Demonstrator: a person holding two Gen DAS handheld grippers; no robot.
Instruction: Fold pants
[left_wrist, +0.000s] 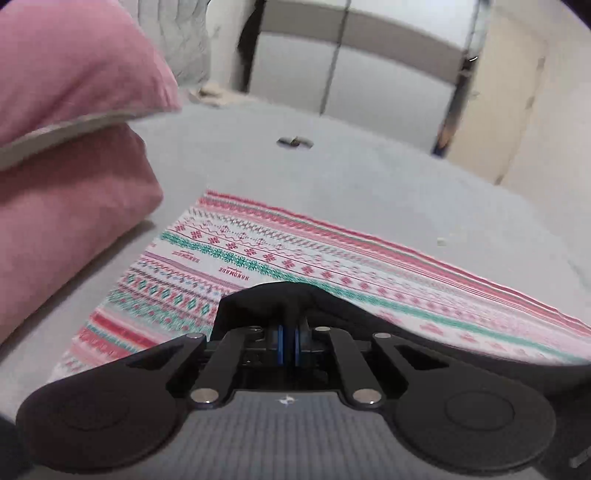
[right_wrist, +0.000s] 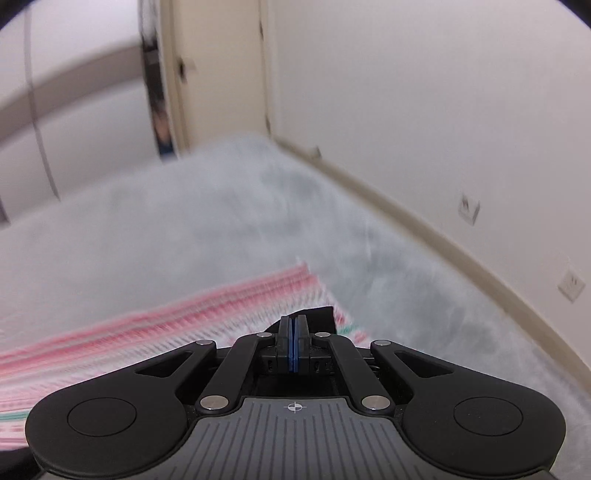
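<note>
Both grippers pinch black pants: the left gripper (left_wrist: 289, 332) has its fingers pressed together on a fold of pants (left_wrist: 258, 306) bunched over the tips, the right gripper (right_wrist: 294, 332) likewise clamps an edge, above a patterned cloth (left_wrist: 295, 254) spread ahead on the bed (left_wrist: 369, 173).

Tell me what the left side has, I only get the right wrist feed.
Observer: The left hand-held gripper is shut on black fabric pants, held above the pink, white and teal patterned cloth.
Operator: Anything left of that cloth?
Observer: Two stacked pink pillows sit on the grey bed cover.
Operator: Anything else on the bed?
Observer: A small dark object lies beyond the cloth; too blurred to identify.
</note>
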